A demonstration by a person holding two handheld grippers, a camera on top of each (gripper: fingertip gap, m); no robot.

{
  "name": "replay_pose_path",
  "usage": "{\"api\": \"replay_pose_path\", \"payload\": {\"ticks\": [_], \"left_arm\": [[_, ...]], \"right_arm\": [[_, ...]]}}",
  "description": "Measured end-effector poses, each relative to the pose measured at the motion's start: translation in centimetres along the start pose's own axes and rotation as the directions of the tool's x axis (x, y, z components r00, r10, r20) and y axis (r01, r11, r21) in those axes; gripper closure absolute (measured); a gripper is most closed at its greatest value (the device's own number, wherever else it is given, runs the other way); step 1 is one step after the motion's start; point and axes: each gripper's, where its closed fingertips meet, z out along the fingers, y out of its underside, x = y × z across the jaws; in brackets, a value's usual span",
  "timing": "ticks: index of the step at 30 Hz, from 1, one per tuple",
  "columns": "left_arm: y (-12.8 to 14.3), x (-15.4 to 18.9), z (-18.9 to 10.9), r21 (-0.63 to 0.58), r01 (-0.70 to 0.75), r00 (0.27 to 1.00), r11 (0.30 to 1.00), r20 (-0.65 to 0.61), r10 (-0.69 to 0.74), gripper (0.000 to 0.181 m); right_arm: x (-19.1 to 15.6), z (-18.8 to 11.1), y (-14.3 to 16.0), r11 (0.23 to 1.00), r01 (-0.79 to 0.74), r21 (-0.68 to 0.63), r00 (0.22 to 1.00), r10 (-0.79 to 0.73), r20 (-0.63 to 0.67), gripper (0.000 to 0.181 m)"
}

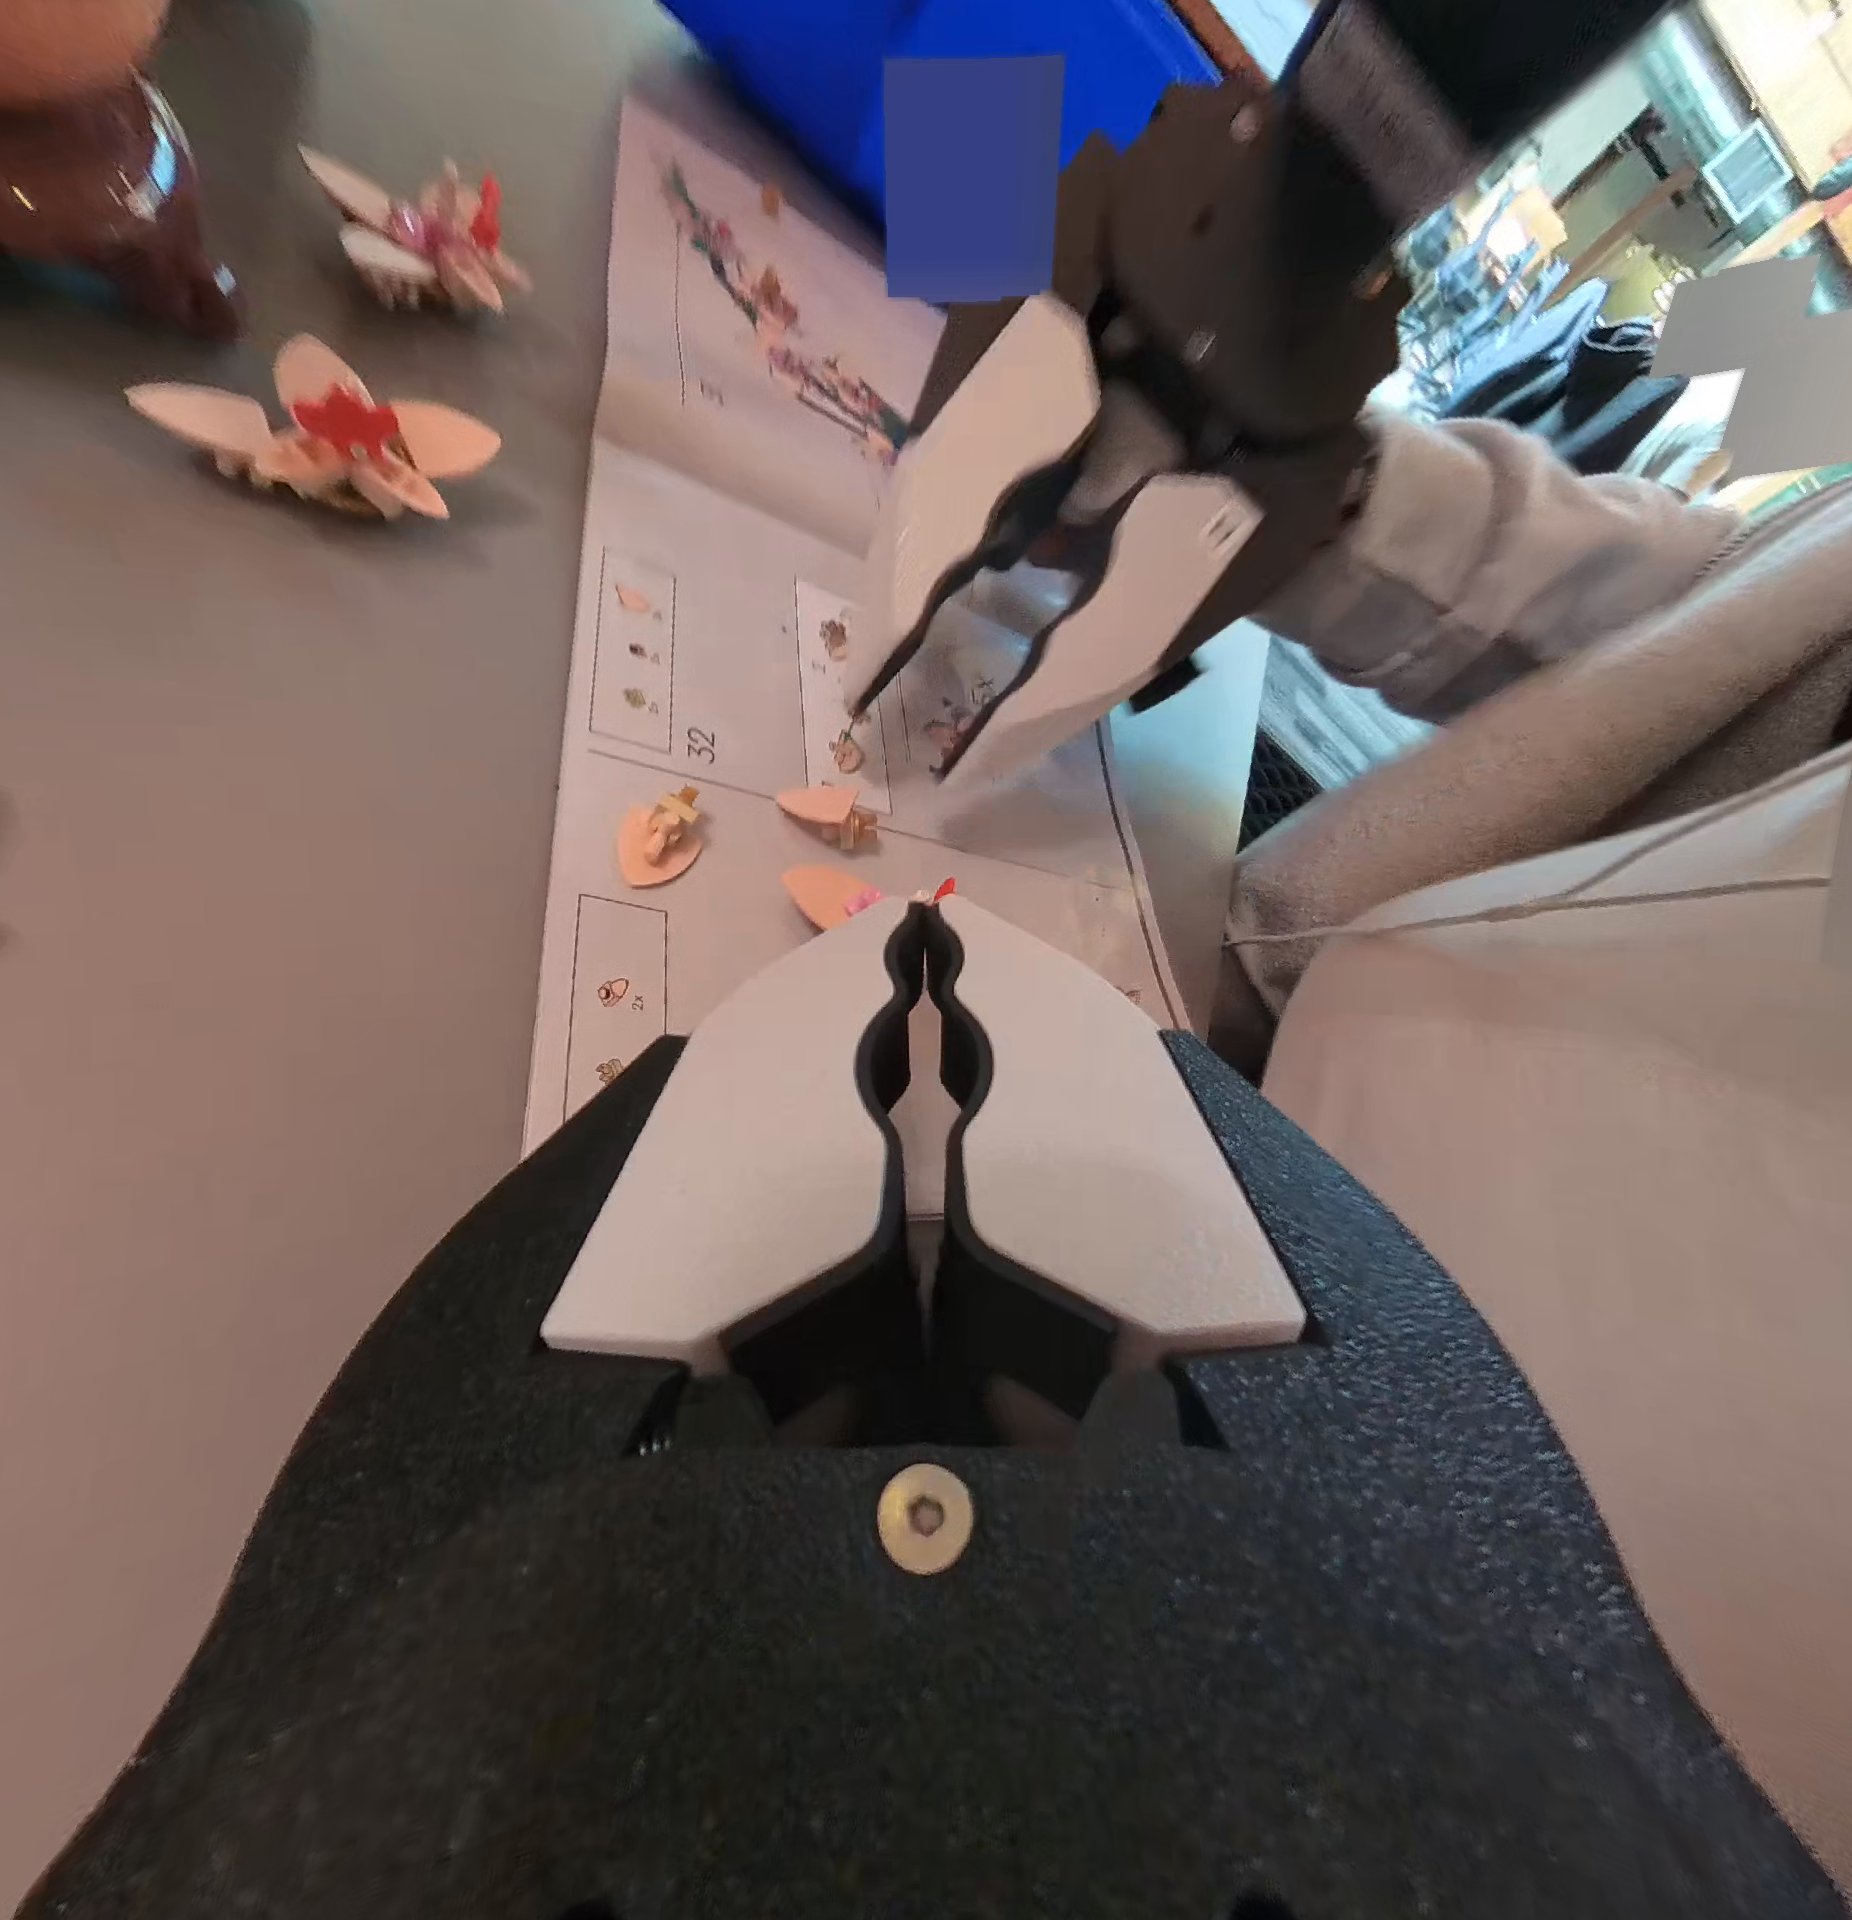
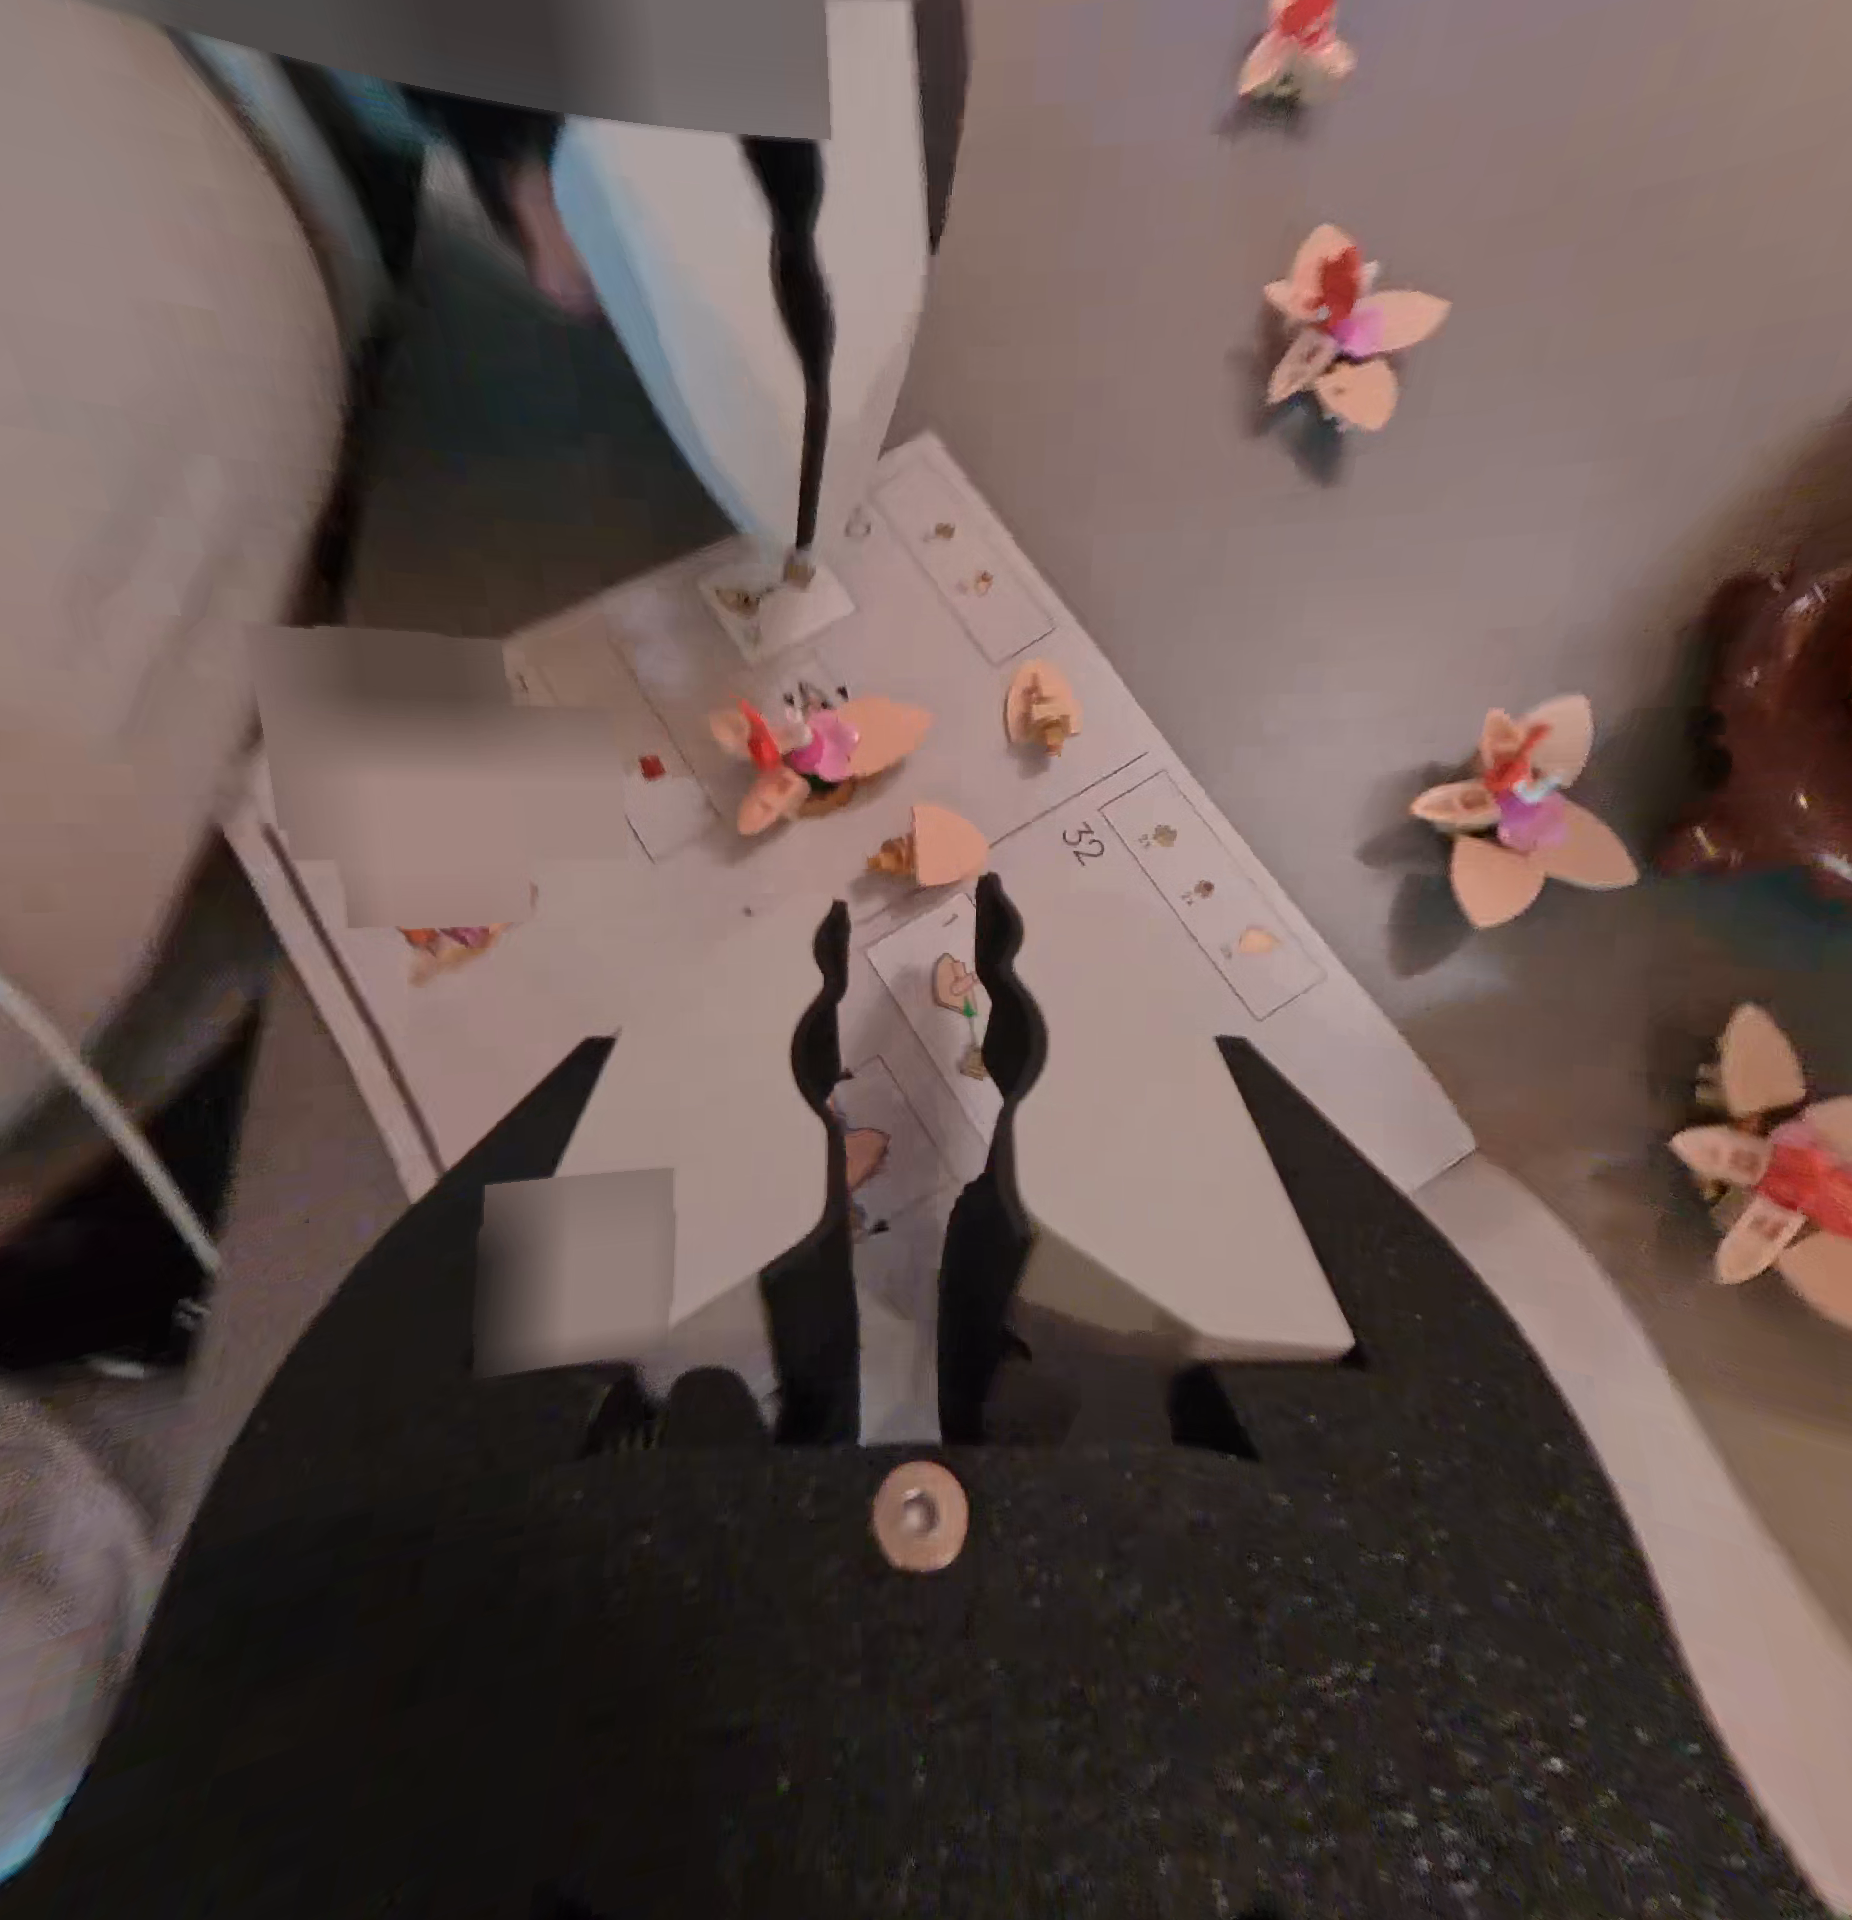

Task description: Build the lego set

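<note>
The left gripper (image 1: pixel 924 906) was pinched shut on a small tan piece (image 2: pixel 800 567), held just over the instruction booklet (image 1: pixel 735 520), probably for fitting to the half-built flower (image 2: pixel 813 756) lying on the page. The right gripper (image 2: pixel 911 906) hovered with its jaws apart and empty, a loose petal (image 2: pixel 937 844) just beyond its tips at 12 o'clock. Finished flowers (image 2: pixel 1514 821) lay on the worktop (image 1: pixel 226 831) from 1 to 3 o'clock in the right wrist view beside a brown pot (image 2: pixel 1795 727), none blocking the way.

At the upper left of my left wrist view a brown vase (image 1: pixel 122 208) stands on the grey table (image 1: pixel 226 831). A blue bin (image 1: pixel 797 62) sits top centre, cluttered shelves (image 1: pixel 1753 156) upper right.
</note>
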Motion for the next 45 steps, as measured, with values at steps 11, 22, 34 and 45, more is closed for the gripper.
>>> {"api": "replay_pose_path", "payload": {"ticks": [11,22,34,45], "left_arm": [[-1.5,3.3,-1.7,0.147,0.04,0.991,0.988,-0.129,-0.021,0.178],[-2.8,0.5,-1.7,0.234,0.014,0.999,0.972,0.042,-0.025,0.171],[-7.6,2.6,-0.2,0.515,0.227,0.97,0.826,-0.191,-0.147,0.151],[-8.5,5.7,-0.6,0.479,0.482,0.835,0.733,-0.505,-0.219,0.167]], "right_arm": [[0.7,1.6,0.1,0.848,0.53,0.022,0.848,-0.53,0.001,0.161],[2.8,0.0,-3.2,0.848,0.521,0.094,0.825,-0.472,-0.311,0.181],[2.0,-6.1,-8.0,0.933,0.355,-0.051,0.566,-0.258,-0.783,0.181],[0.4,-6.6,-9.9,0.871,0.439,-0.222,0.32,-0.382,-0.867,0.181]]}}
